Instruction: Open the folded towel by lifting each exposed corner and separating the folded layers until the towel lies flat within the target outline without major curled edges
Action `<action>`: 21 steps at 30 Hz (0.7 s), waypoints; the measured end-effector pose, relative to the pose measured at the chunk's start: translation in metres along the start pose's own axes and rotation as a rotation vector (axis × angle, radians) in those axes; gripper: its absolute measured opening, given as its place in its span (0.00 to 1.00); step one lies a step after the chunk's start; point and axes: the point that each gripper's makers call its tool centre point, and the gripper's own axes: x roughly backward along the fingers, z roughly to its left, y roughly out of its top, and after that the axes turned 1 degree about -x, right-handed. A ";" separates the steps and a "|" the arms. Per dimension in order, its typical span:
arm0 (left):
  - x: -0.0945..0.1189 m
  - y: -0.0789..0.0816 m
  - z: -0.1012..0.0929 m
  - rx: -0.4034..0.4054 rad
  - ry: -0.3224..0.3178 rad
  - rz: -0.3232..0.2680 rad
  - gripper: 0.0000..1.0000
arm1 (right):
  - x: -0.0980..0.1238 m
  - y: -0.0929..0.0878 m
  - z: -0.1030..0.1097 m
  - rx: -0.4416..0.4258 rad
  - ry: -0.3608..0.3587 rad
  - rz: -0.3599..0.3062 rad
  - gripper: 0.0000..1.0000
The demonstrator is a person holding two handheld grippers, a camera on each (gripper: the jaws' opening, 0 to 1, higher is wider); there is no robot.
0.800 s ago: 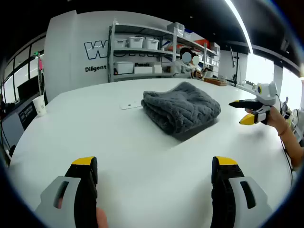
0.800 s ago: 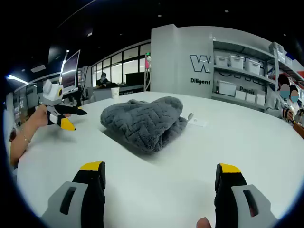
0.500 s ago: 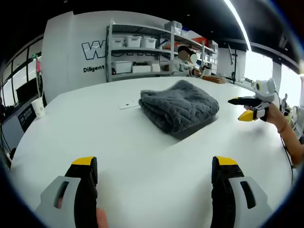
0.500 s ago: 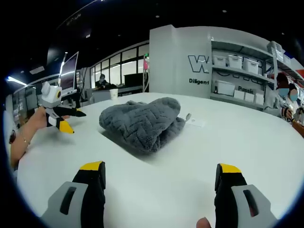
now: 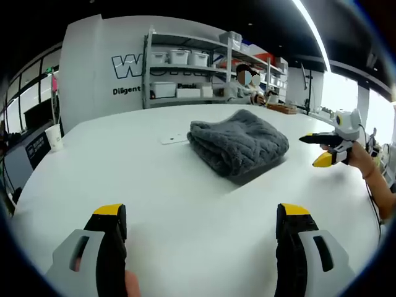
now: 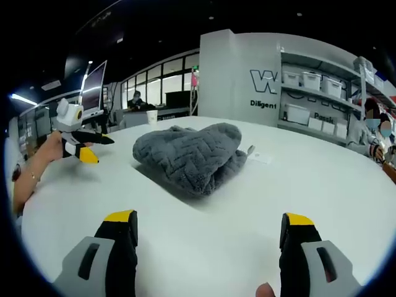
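Observation:
A folded grey towel [image 5: 240, 143] with a herringbone weave lies in a soft heap on the white table [image 5: 154, 185]; in the right gripper view the same towel [image 6: 189, 158] sits ahead and slightly left. My left gripper [image 5: 201, 232] hovers open over bare table, well short of the towel. My right gripper [image 6: 207, 238] is open too, also short of it. The right gripper [image 5: 328, 150] appears at the right of the left gripper view, held by a hand beside the towel. The left gripper [image 6: 83, 143] appears at the left of the right gripper view, open.
A small white tag [image 5: 174, 138] lies on the table by the towel. A paper cup [image 5: 54, 135] stands near the table's far left edge. Shelves with white bins [image 5: 185, 74] line the back wall, and people sit at a bench beyond.
Both views have shifted slightly with my hands. The towel has not moved and both grippers stay open.

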 end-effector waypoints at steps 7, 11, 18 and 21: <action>-0.002 -0.009 0.010 0.030 0.022 0.020 0.98 | -0.001 -0.004 0.000 0.005 0.003 0.019 0.96; -0.002 -0.011 0.012 0.036 0.032 0.024 0.98 | 0.001 -0.003 -0.002 -0.003 -0.003 0.007 0.95; 0.000 -0.018 0.018 0.049 0.039 0.044 0.98 | 0.003 0.001 -0.007 -0.029 -0.013 -0.010 0.94; 0.002 -0.017 0.021 0.063 0.045 0.036 0.98 | 0.002 0.000 -0.006 -0.028 -0.011 -0.007 0.94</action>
